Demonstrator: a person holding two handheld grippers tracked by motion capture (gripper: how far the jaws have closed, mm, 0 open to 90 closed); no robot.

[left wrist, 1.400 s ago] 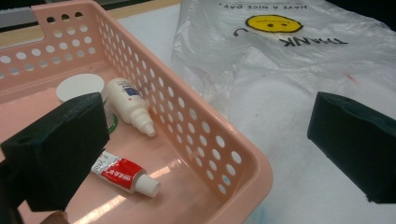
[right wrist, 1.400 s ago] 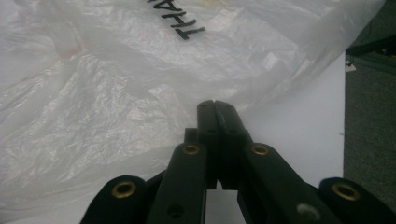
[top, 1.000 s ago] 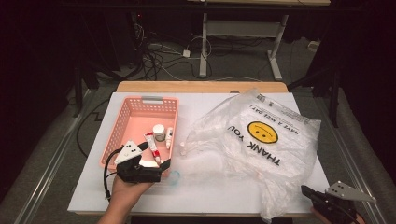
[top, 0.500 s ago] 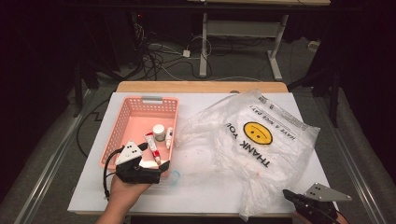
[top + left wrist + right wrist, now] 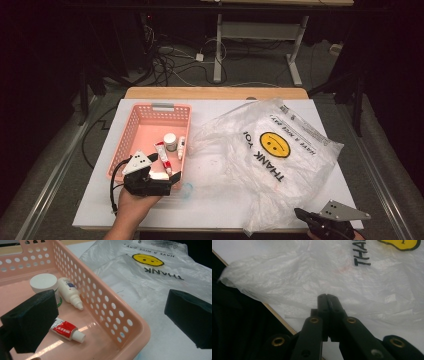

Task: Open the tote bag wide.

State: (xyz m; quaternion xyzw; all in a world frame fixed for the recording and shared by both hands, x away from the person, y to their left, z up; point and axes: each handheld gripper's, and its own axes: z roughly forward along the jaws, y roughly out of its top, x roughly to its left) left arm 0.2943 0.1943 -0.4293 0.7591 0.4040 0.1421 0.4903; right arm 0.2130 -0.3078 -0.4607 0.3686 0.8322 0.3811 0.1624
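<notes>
The white table carries two big things. The larger is a crinkled clear plastic bag lying flat across its right half, printed with a yellow smiley face and the word THANK; its near corner hangs just past the table's front edge. To its left sits a pink basket with perforated walls, its right wall close beside the bag's edge.

Inside the basket, toward the near right corner, I see a small white jar standing upright, a little white dropper bottle lying on its side against the jar, and a red and white tube lying flat nearer to me, cap pointing toward the basket's wall.

My left gripper, held in my left hand, hovers at the basket's near right corner with its jaws spread wide, one foam pad over the basket's floor and the other outside the wall over the table, gripping nothing.

My right gripper is at the table's front right edge, jaws pressed together, tips over the bag's near corner; I cannot tell whether plastic is caught between them.
</notes>
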